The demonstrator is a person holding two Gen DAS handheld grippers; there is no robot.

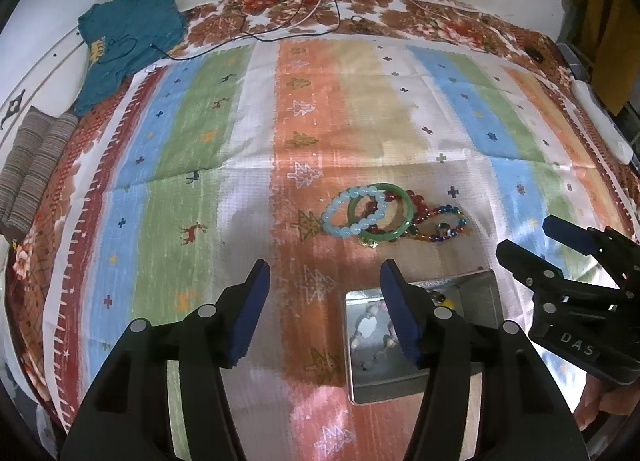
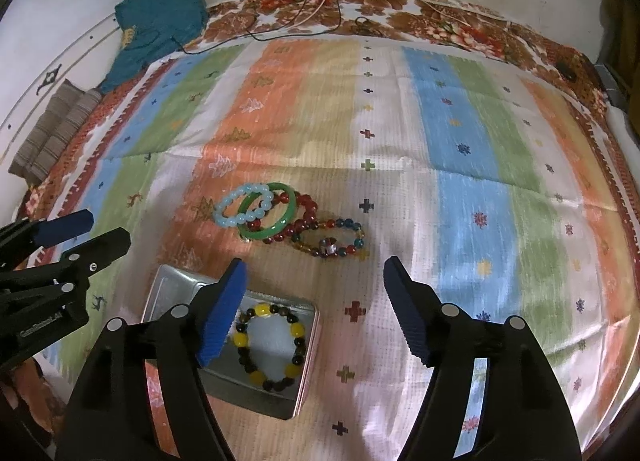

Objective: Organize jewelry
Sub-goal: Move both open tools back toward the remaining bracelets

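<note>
- Bare striped cloth (image 2: 460, 221) lies open right of the bracelet pile (image 2: 288, 221).
- The metal tin (image 2: 306, 373) sits just before the pile.
- The left hand-held gripper (image 2: 86, 233) hovers left of the tin.

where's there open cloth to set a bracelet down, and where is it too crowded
Free: the striped cloth right of the bracelet pile, its blue and green stripes bare, and the wide stretch behind the pile toward the floral border. Crowded: the pile itself, where the green bangle, pale blue bracelet and red beads overlap, and the metal tin just in front, already holding a yellow-and-dark bracelet.
</note>
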